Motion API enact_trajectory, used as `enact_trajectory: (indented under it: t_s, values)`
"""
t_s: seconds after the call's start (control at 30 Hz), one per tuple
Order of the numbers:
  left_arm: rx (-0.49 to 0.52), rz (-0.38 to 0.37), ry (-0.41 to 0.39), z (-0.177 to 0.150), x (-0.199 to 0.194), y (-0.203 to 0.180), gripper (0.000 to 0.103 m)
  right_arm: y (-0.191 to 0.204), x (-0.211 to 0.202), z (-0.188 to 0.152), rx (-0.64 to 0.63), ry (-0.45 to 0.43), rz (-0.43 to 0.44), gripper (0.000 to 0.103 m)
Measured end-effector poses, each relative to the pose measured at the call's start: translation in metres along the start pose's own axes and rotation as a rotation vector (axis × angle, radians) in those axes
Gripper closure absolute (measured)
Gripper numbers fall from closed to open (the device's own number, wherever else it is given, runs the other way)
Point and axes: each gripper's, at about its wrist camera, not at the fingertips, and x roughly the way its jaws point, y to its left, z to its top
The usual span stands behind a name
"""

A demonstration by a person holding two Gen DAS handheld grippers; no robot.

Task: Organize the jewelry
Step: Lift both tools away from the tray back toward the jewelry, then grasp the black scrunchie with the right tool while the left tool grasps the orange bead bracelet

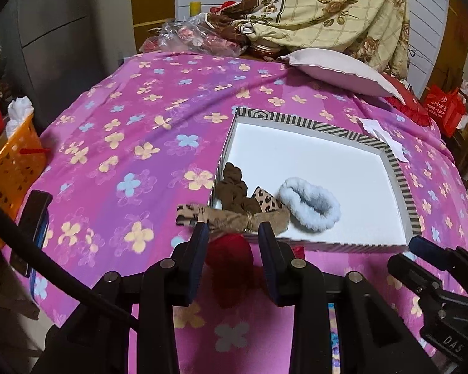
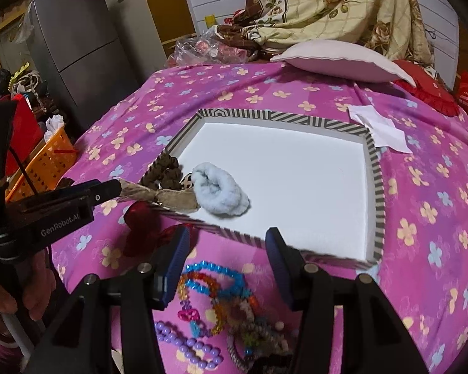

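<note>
A striped-rim white box (image 1: pixel 321 126) (image 2: pixel 376 168) lies on the pink flowered bedspread. In its near left corner lie a brown scrunchie (image 1: pixel 235 191) (image 2: pixel 163 173) and a fluffy light-blue scrunchie (image 1: pixel 310 205) (image 2: pixel 220 191). A leopard-print bow (image 1: pixel 231 218) (image 2: pixel 168 198) drapes over the box's near rim, just past my left gripper (image 1: pixel 234 233), whose jaws stand open. A red scrunchie (image 1: pixel 231 257) (image 2: pixel 140 218) lies under the left gripper. My right gripper (image 2: pixel 226 243) is open and empty above a pile of bead bracelets (image 2: pixel 215 299).
An orange basket (image 1: pixel 14 162) (image 2: pixel 43 162) stands off the bed's left edge. A pink pillow (image 1: pixel 337 70) (image 2: pixel 340 57), a plastic bag (image 1: pixel 196 35) and a hanging floral quilt (image 2: pixel 327 6) are at the far end. A white paper (image 2: pixel 377 126) lies beyond the box's right corner.
</note>
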Motion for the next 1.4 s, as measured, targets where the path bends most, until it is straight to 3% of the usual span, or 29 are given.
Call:
enact_trajectory:
  t_s: [0.77, 1.1, 1.4]
  values:
    - [0.007, -0.039, -0.004, -0.04, -0.035, -0.012, 0.049, -0.008, -0.039, -0.032, 0.001, -0.01, -0.032, 0.043]
    - [-0.01, -0.113, 0.078, -0.061, -0.032, -0.006, 0.049, -0.041, -0.049, -0.058, 0.027, 0.03, -0.086, 0.04]
    - [-0.048, -0.196, 0.196, -0.073, 0.002, -0.015, 0.049, -0.07, -0.048, -0.089, 0.047, 0.086, -0.102, 0.04]
